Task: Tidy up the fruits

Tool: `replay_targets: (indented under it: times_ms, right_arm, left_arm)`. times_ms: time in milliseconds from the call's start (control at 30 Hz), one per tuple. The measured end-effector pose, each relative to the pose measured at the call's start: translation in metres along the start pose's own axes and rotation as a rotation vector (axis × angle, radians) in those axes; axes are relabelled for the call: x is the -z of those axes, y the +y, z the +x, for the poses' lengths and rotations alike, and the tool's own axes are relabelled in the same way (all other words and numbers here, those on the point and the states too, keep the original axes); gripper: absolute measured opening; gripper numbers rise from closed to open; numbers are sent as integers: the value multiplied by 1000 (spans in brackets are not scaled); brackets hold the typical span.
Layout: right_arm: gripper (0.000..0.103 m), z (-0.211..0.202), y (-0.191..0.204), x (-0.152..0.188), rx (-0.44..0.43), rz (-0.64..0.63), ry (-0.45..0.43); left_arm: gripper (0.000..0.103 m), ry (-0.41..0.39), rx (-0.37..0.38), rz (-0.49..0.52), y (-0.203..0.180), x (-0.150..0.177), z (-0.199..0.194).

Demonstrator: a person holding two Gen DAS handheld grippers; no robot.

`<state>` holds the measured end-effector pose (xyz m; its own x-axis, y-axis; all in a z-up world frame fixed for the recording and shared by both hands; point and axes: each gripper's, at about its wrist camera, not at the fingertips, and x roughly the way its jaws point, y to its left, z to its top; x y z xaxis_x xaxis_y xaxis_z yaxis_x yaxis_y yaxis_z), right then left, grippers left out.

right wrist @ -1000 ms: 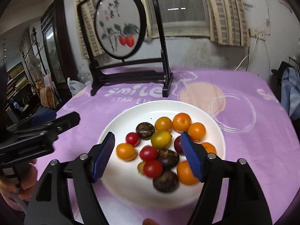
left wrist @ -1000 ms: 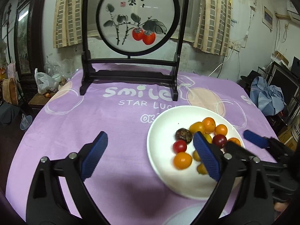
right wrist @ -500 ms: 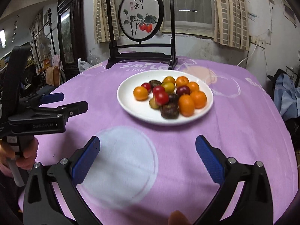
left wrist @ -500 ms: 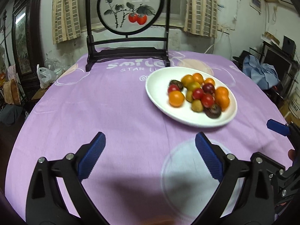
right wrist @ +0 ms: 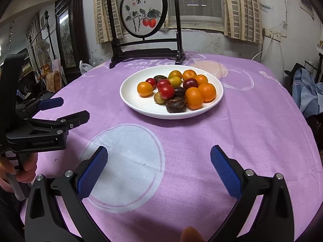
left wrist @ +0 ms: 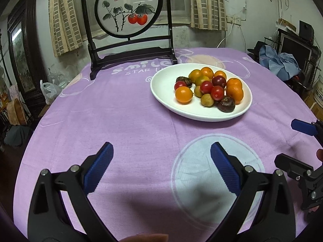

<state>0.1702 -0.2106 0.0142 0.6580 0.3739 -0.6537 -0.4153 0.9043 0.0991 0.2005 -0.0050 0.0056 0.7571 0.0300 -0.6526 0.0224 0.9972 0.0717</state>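
Both tools have been drawn back from the white plate, which was between their fingers a second ago. The fruits are heaped on this plate on the purple tabletop. The left tool and right tool are held wide open, empty, well apart from the plate.

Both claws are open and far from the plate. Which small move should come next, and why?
Probably nothing more than resting: every fruit already lies on the white plate, and the purple cloth shows no stray fruit. The left claw and the right claw are open and hold nothing.
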Motion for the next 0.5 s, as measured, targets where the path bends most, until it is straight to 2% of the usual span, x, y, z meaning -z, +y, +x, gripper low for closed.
replay_targets:
  times_ms: [500]
  right_arm:
    - [102,0,0,0,-1,-1,-3]
  left_arm:
    - [99,5,-2,-11,1,0,1]
